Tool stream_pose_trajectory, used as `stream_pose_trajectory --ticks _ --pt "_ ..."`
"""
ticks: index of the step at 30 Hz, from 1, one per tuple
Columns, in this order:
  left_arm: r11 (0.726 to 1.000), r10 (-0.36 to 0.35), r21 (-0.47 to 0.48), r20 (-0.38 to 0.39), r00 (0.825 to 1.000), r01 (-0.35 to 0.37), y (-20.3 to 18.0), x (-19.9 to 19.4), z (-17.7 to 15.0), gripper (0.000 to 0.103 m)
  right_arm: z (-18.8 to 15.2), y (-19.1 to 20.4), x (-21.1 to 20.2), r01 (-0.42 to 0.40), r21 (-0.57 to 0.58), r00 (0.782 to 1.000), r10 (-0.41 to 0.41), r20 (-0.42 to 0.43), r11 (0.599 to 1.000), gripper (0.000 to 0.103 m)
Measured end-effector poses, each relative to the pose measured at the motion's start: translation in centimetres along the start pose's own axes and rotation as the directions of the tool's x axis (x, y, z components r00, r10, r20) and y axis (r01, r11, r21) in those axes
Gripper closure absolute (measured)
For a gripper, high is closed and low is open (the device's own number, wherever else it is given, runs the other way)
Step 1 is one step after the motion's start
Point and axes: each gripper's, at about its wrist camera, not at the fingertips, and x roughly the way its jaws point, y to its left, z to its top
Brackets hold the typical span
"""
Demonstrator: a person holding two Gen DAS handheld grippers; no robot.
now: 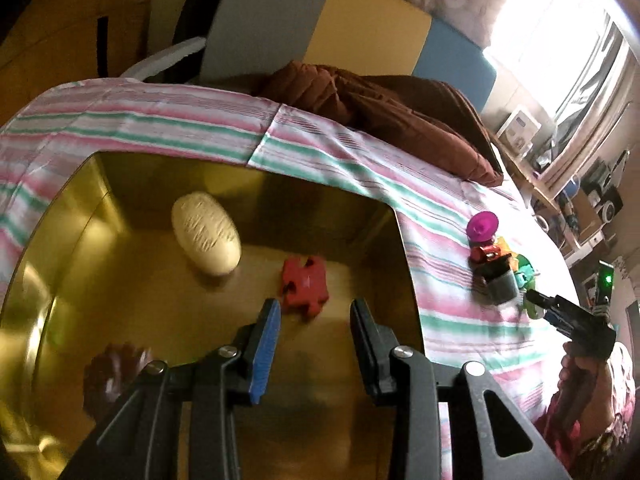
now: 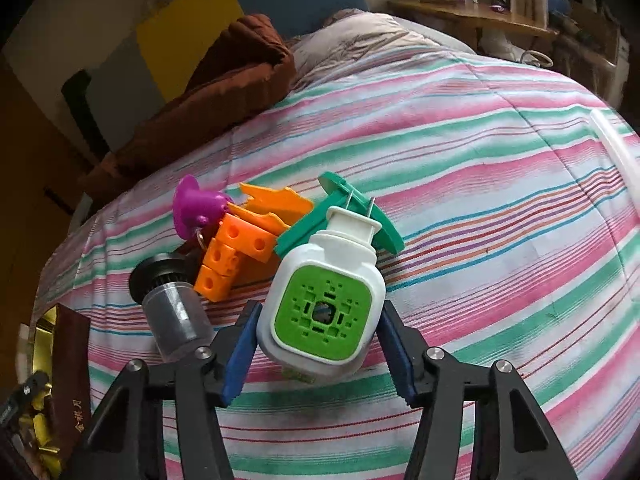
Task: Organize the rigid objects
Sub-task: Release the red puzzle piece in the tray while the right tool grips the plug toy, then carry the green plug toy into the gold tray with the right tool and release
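The white-and-green plug-in device (image 2: 324,304) lies on the striped bed, at the near end of the toy pile, flanked by the spread jaws of the right gripper (image 2: 320,344); whether the pads touch it cannot be told. A square, centred squeeze is advised before lifting. The left gripper (image 1: 314,344) is held with empty, spread jaws over the gold tin (image 1: 100,208), where a red puzzle piece (image 1: 305,290) lies.

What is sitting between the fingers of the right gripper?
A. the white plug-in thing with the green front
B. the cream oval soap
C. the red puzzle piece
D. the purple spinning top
A: in the right wrist view the white plug-in device with its green front lies between the right gripper's blue fingers.
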Motion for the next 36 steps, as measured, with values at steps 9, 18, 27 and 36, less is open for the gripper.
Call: stream_pose_trajectory --ticks 9,18,27,36 --pt "0.998 -0.055 -0.011 0.028 0.998 0.055 1.1 -3.2 -3.9 0.067 -1.3 0.8 -1.6 -0.143 0.018 0.99 0.143 -0.004 0.99 0.045" --pt "0.998 -0.049 0.04 0.03 0.998 0.048 1.0 -4.0 -5.7 0.067 -3.0 2.1 -2.4 -0.246 0.033 0.967 0.248 -0.057 0.969 0.047" --pt "0.997 -0.072 0.035 0.04 0.997 0.07 1.6 -4.6 -6.4 0.067 -5.0 5.1 -3.7 -0.333 0.028 0.938 0.334 -0.094 0.943 0.047" --pt "0.998 -0.063 -0.013 0.098 0.993 0.065 3.3 -6.5 -6.6 0.067 -5.9 12.1 -6.9 -0.45 -0.083 0.891 0.441 -0.103 0.889 0.047"
